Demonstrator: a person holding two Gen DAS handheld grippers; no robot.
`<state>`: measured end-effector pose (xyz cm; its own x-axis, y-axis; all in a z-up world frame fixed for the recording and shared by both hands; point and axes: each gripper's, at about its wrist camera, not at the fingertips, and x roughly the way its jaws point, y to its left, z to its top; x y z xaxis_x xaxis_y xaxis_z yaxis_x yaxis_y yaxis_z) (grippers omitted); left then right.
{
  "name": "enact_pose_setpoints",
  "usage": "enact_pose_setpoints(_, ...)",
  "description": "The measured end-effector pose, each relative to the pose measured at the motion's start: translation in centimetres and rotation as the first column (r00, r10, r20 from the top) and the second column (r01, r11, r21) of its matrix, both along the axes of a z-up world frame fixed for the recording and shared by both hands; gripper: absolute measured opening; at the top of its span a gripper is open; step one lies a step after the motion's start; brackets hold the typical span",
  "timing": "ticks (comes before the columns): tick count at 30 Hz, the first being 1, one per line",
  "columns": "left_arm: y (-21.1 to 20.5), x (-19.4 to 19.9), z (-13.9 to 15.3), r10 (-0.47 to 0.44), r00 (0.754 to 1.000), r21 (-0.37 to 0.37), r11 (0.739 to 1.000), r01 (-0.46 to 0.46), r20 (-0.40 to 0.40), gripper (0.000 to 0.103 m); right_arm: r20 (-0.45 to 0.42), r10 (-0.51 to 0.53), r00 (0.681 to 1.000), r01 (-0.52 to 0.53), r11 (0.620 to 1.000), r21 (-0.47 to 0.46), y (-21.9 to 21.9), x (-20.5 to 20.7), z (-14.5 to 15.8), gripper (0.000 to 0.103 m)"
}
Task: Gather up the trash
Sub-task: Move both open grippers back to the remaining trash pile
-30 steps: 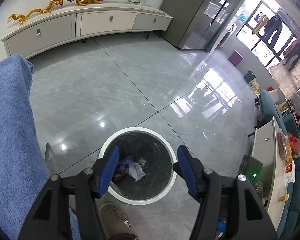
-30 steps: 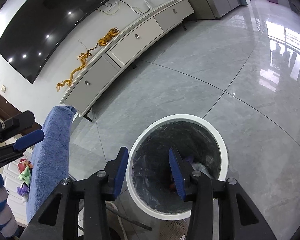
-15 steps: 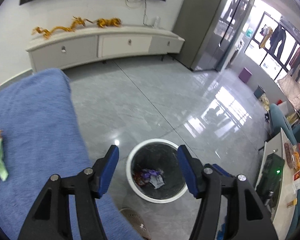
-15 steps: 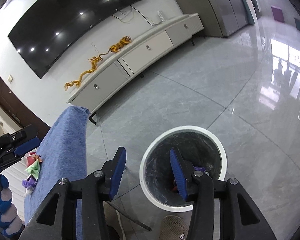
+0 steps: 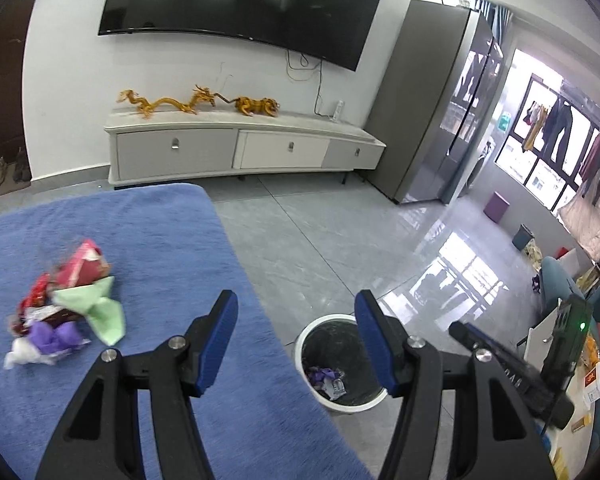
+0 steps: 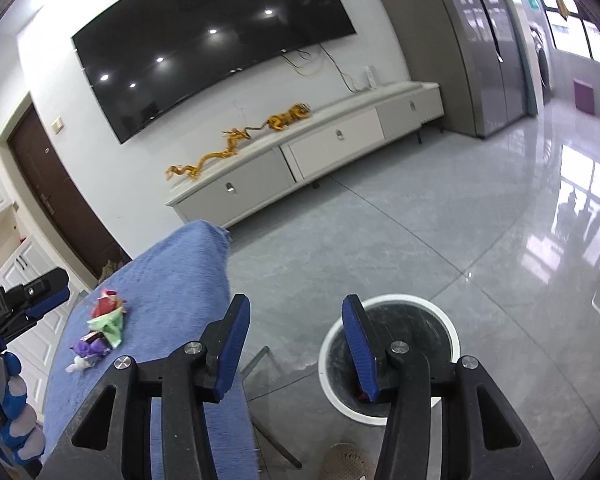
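A pile of crumpled wrappers (image 5: 64, 304), red, green, purple and white, lies on the blue-cloth table (image 5: 160, 240). My left gripper (image 5: 296, 340) is open and empty above the table's right edge, right of the pile. On the floor beyond stands the white-rimmed trash bin (image 5: 303, 344) with a black liner and some wrappers inside. In the right wrist view my right gripper (image 6: 296, 336) is open and empty, above the gap between the table (image 6: 172, 280) and the bin (image 6: 400, 299). The pile (image 6: 100, 328) lies to its left, and the left gripper's fingers (image 6: 48, 302) show at the frame's left edge.
A long white TV cabinet (image 5: 240, 148) with golden dragon ornaments (image 5: 168, 104) stands against the far wall under a big screen. A grey fridge (image 5: 432, 112) is on the right. A slipper (image 6: 344, 460) and a table leg (image 6: 276, 448) are near the bin. A cluttered white desk (image 5: 556, 340) is far right.
Both grippers have risen away from the bin and tilted up. The left one swung over the blue table, bringing the wrapper pile into view. The bin now looks smaller and lower.
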<state>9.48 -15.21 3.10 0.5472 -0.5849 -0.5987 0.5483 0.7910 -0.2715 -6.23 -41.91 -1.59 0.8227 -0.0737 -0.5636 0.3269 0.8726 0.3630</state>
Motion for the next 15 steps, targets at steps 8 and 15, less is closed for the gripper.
enact_pose_setpoints(8, 8.3, -1.8, 2.1, 0.105, 0.992, -0.035, 0.994, -0.103, 0.072, 0.059, 0.029, 0.056, 0.998, -0.053, 0.994, -0.095, 4.9, 0.0, 4.0, 0.046)
enact_pose_setpoints(15, 16.3, -3.8, 3.6, 0.209, 0.967, -0.051, 0.978, -0.204, 0.144, 0.059, 0.068, 0.101, 0.993, -0.088, 0.981, -0.174, 9.0, -0.8, 7.5, 0.049)
